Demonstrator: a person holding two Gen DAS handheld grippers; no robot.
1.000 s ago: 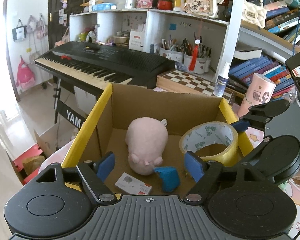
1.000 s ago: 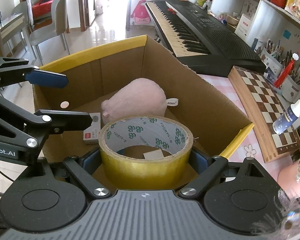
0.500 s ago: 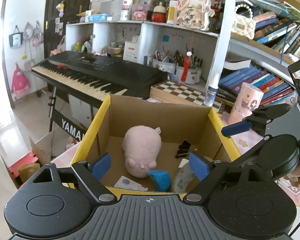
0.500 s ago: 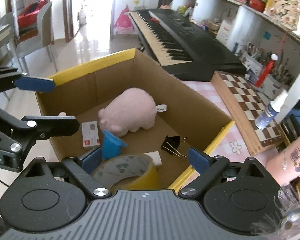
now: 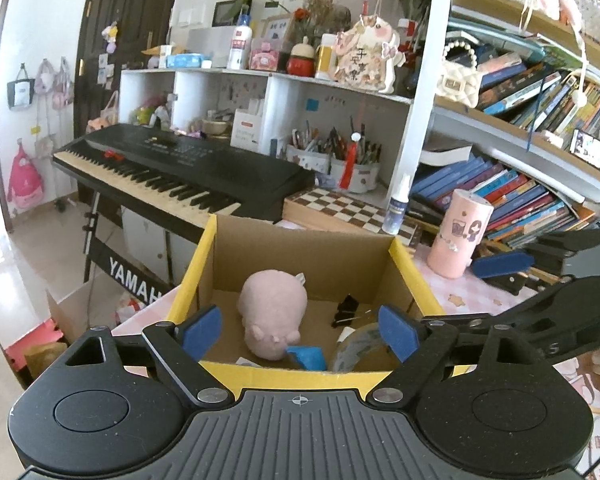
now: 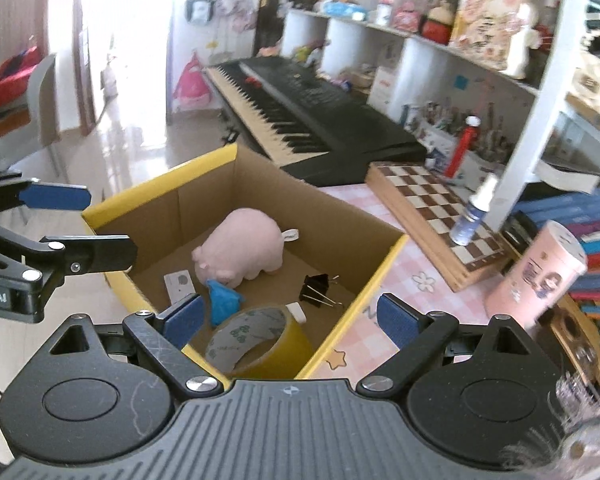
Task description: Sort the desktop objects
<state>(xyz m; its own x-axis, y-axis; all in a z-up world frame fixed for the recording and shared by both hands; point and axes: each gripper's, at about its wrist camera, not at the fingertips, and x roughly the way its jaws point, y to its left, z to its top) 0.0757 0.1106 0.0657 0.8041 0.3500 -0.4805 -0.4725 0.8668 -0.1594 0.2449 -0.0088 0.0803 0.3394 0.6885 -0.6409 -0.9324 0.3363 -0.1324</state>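
Note:
A cardboard box with yellow rims (image 5: 304, 374) (image 6: 160, 178) stands on the desk. Inside lie a pink plush pig (image 5: 272, 314) (image 6: 240, 246), a roll of yellow tape (image 6: 256, 344) (image 5: 354, 350), a small blue object (image 6: 222, 302) (image 5: 308, 358), a black binder clip (image 6: 316, 286) (image 5: 346, 308) and a small white card (image 6: 179, 284). My left gripper (image 5: 300, 330) is open above the box's near rim with nothing between its fingers. My right gripper (image 6: 288, 318) is open above the box's near corner, the tape lying below it in the box.
A black keyboard (image 5: 180, 164) stands behind the box. A chessboard (image 6: 436, 210), a spray bottle (image 6: 472, 216) and a pink cylinder (image 5: 458, 236) (image 6: 536, 274) sit on the pink desk at right. Shelves of books (image 5: 520, 200) fill the right side.
The right gripper let go of the tape roll, which now lies in the box. Both grippers pulled back and rose away from the box, so the box looks smaller.

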